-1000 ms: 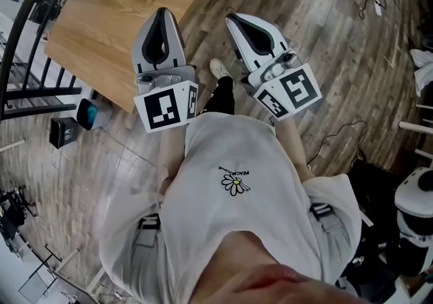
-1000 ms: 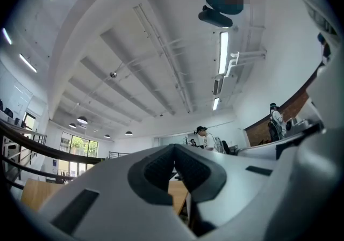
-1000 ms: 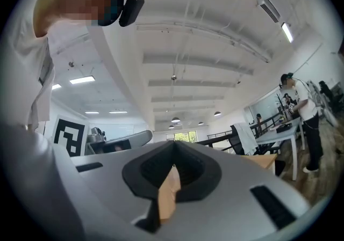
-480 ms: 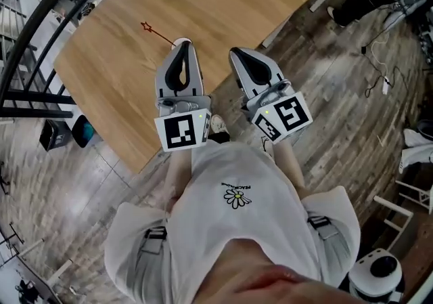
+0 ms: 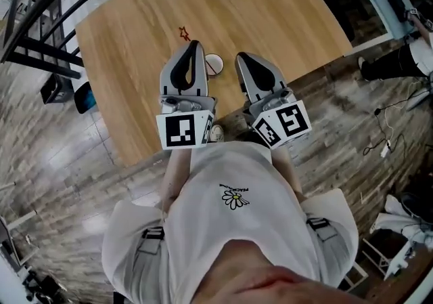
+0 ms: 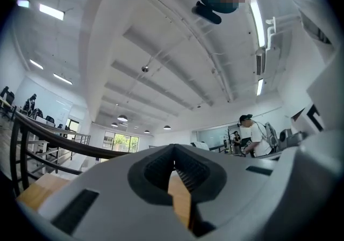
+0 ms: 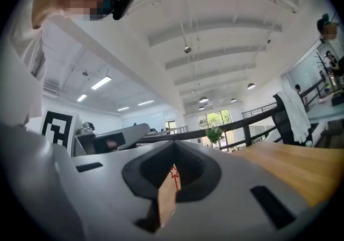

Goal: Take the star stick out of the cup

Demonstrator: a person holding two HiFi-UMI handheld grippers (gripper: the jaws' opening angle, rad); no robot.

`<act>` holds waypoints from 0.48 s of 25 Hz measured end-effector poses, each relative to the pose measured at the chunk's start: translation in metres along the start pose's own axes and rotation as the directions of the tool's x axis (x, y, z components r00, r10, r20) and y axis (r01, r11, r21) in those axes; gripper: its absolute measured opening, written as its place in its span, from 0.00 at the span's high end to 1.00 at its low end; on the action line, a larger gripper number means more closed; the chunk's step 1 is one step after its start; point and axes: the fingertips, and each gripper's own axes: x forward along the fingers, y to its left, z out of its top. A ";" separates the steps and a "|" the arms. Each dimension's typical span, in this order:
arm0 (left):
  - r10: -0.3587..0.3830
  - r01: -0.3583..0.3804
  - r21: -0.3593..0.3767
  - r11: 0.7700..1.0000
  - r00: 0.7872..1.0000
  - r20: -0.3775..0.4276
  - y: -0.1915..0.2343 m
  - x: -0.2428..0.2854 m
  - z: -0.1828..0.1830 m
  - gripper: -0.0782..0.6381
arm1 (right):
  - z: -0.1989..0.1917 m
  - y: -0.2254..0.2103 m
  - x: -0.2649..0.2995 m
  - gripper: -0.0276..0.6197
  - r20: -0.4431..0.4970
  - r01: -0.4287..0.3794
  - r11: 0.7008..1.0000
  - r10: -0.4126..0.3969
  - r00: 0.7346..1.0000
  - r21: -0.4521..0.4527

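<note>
Cup [image 5: 214,63] nearer, head view only, star [image 7: 174,172] beyond right hand-held gripper [image 7: 173,146]

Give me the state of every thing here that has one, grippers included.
star stick, leaning in the cup, not yet taken out.
cup, upright on the wooden table.
left gripper, shut, empty.
right gripper, shut, empty.

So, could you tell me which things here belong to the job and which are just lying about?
For the job: star stick; the cup it stands in; left tool and right tool, both shut, empty.
Lying about: potted plant at the far edge of the table; blue object on the floor.
</note>
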 end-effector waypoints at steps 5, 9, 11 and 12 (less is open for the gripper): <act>0.136 -0.136 0.007 0.991 0.989 -0.058 0.017 -0.005 -0.014 0.87 | 0.002 -0.008 0.024 0.95 0.016 -0.076 0.997 0.077 0.997 -0.028; 0.254 -0.254 0.005 0.967 0.965 -0.072 0.020 -0.013 -0.022 0.87 | 0.005 -0.012 0.035 0.95 0.006 -0.186 0.982 0.186 0.982 -0.023; 0.300 -0.302 -0.004 0.953 0.951 -0.075 0.016 -0.013 -0.025 0.87 | 0.004 -0.013 0.045 0.95 -0.025 -0.255 0.966 0.254 0.967 -0.045; 0.321 -0.322 0.000 0.947 0.944 -0.077 0.013 -0.013 -0.025 0.87 | 0.004 -0.013 0.050 0.95 -0.038 -0.284 0.957 0.282 0.959 -0.062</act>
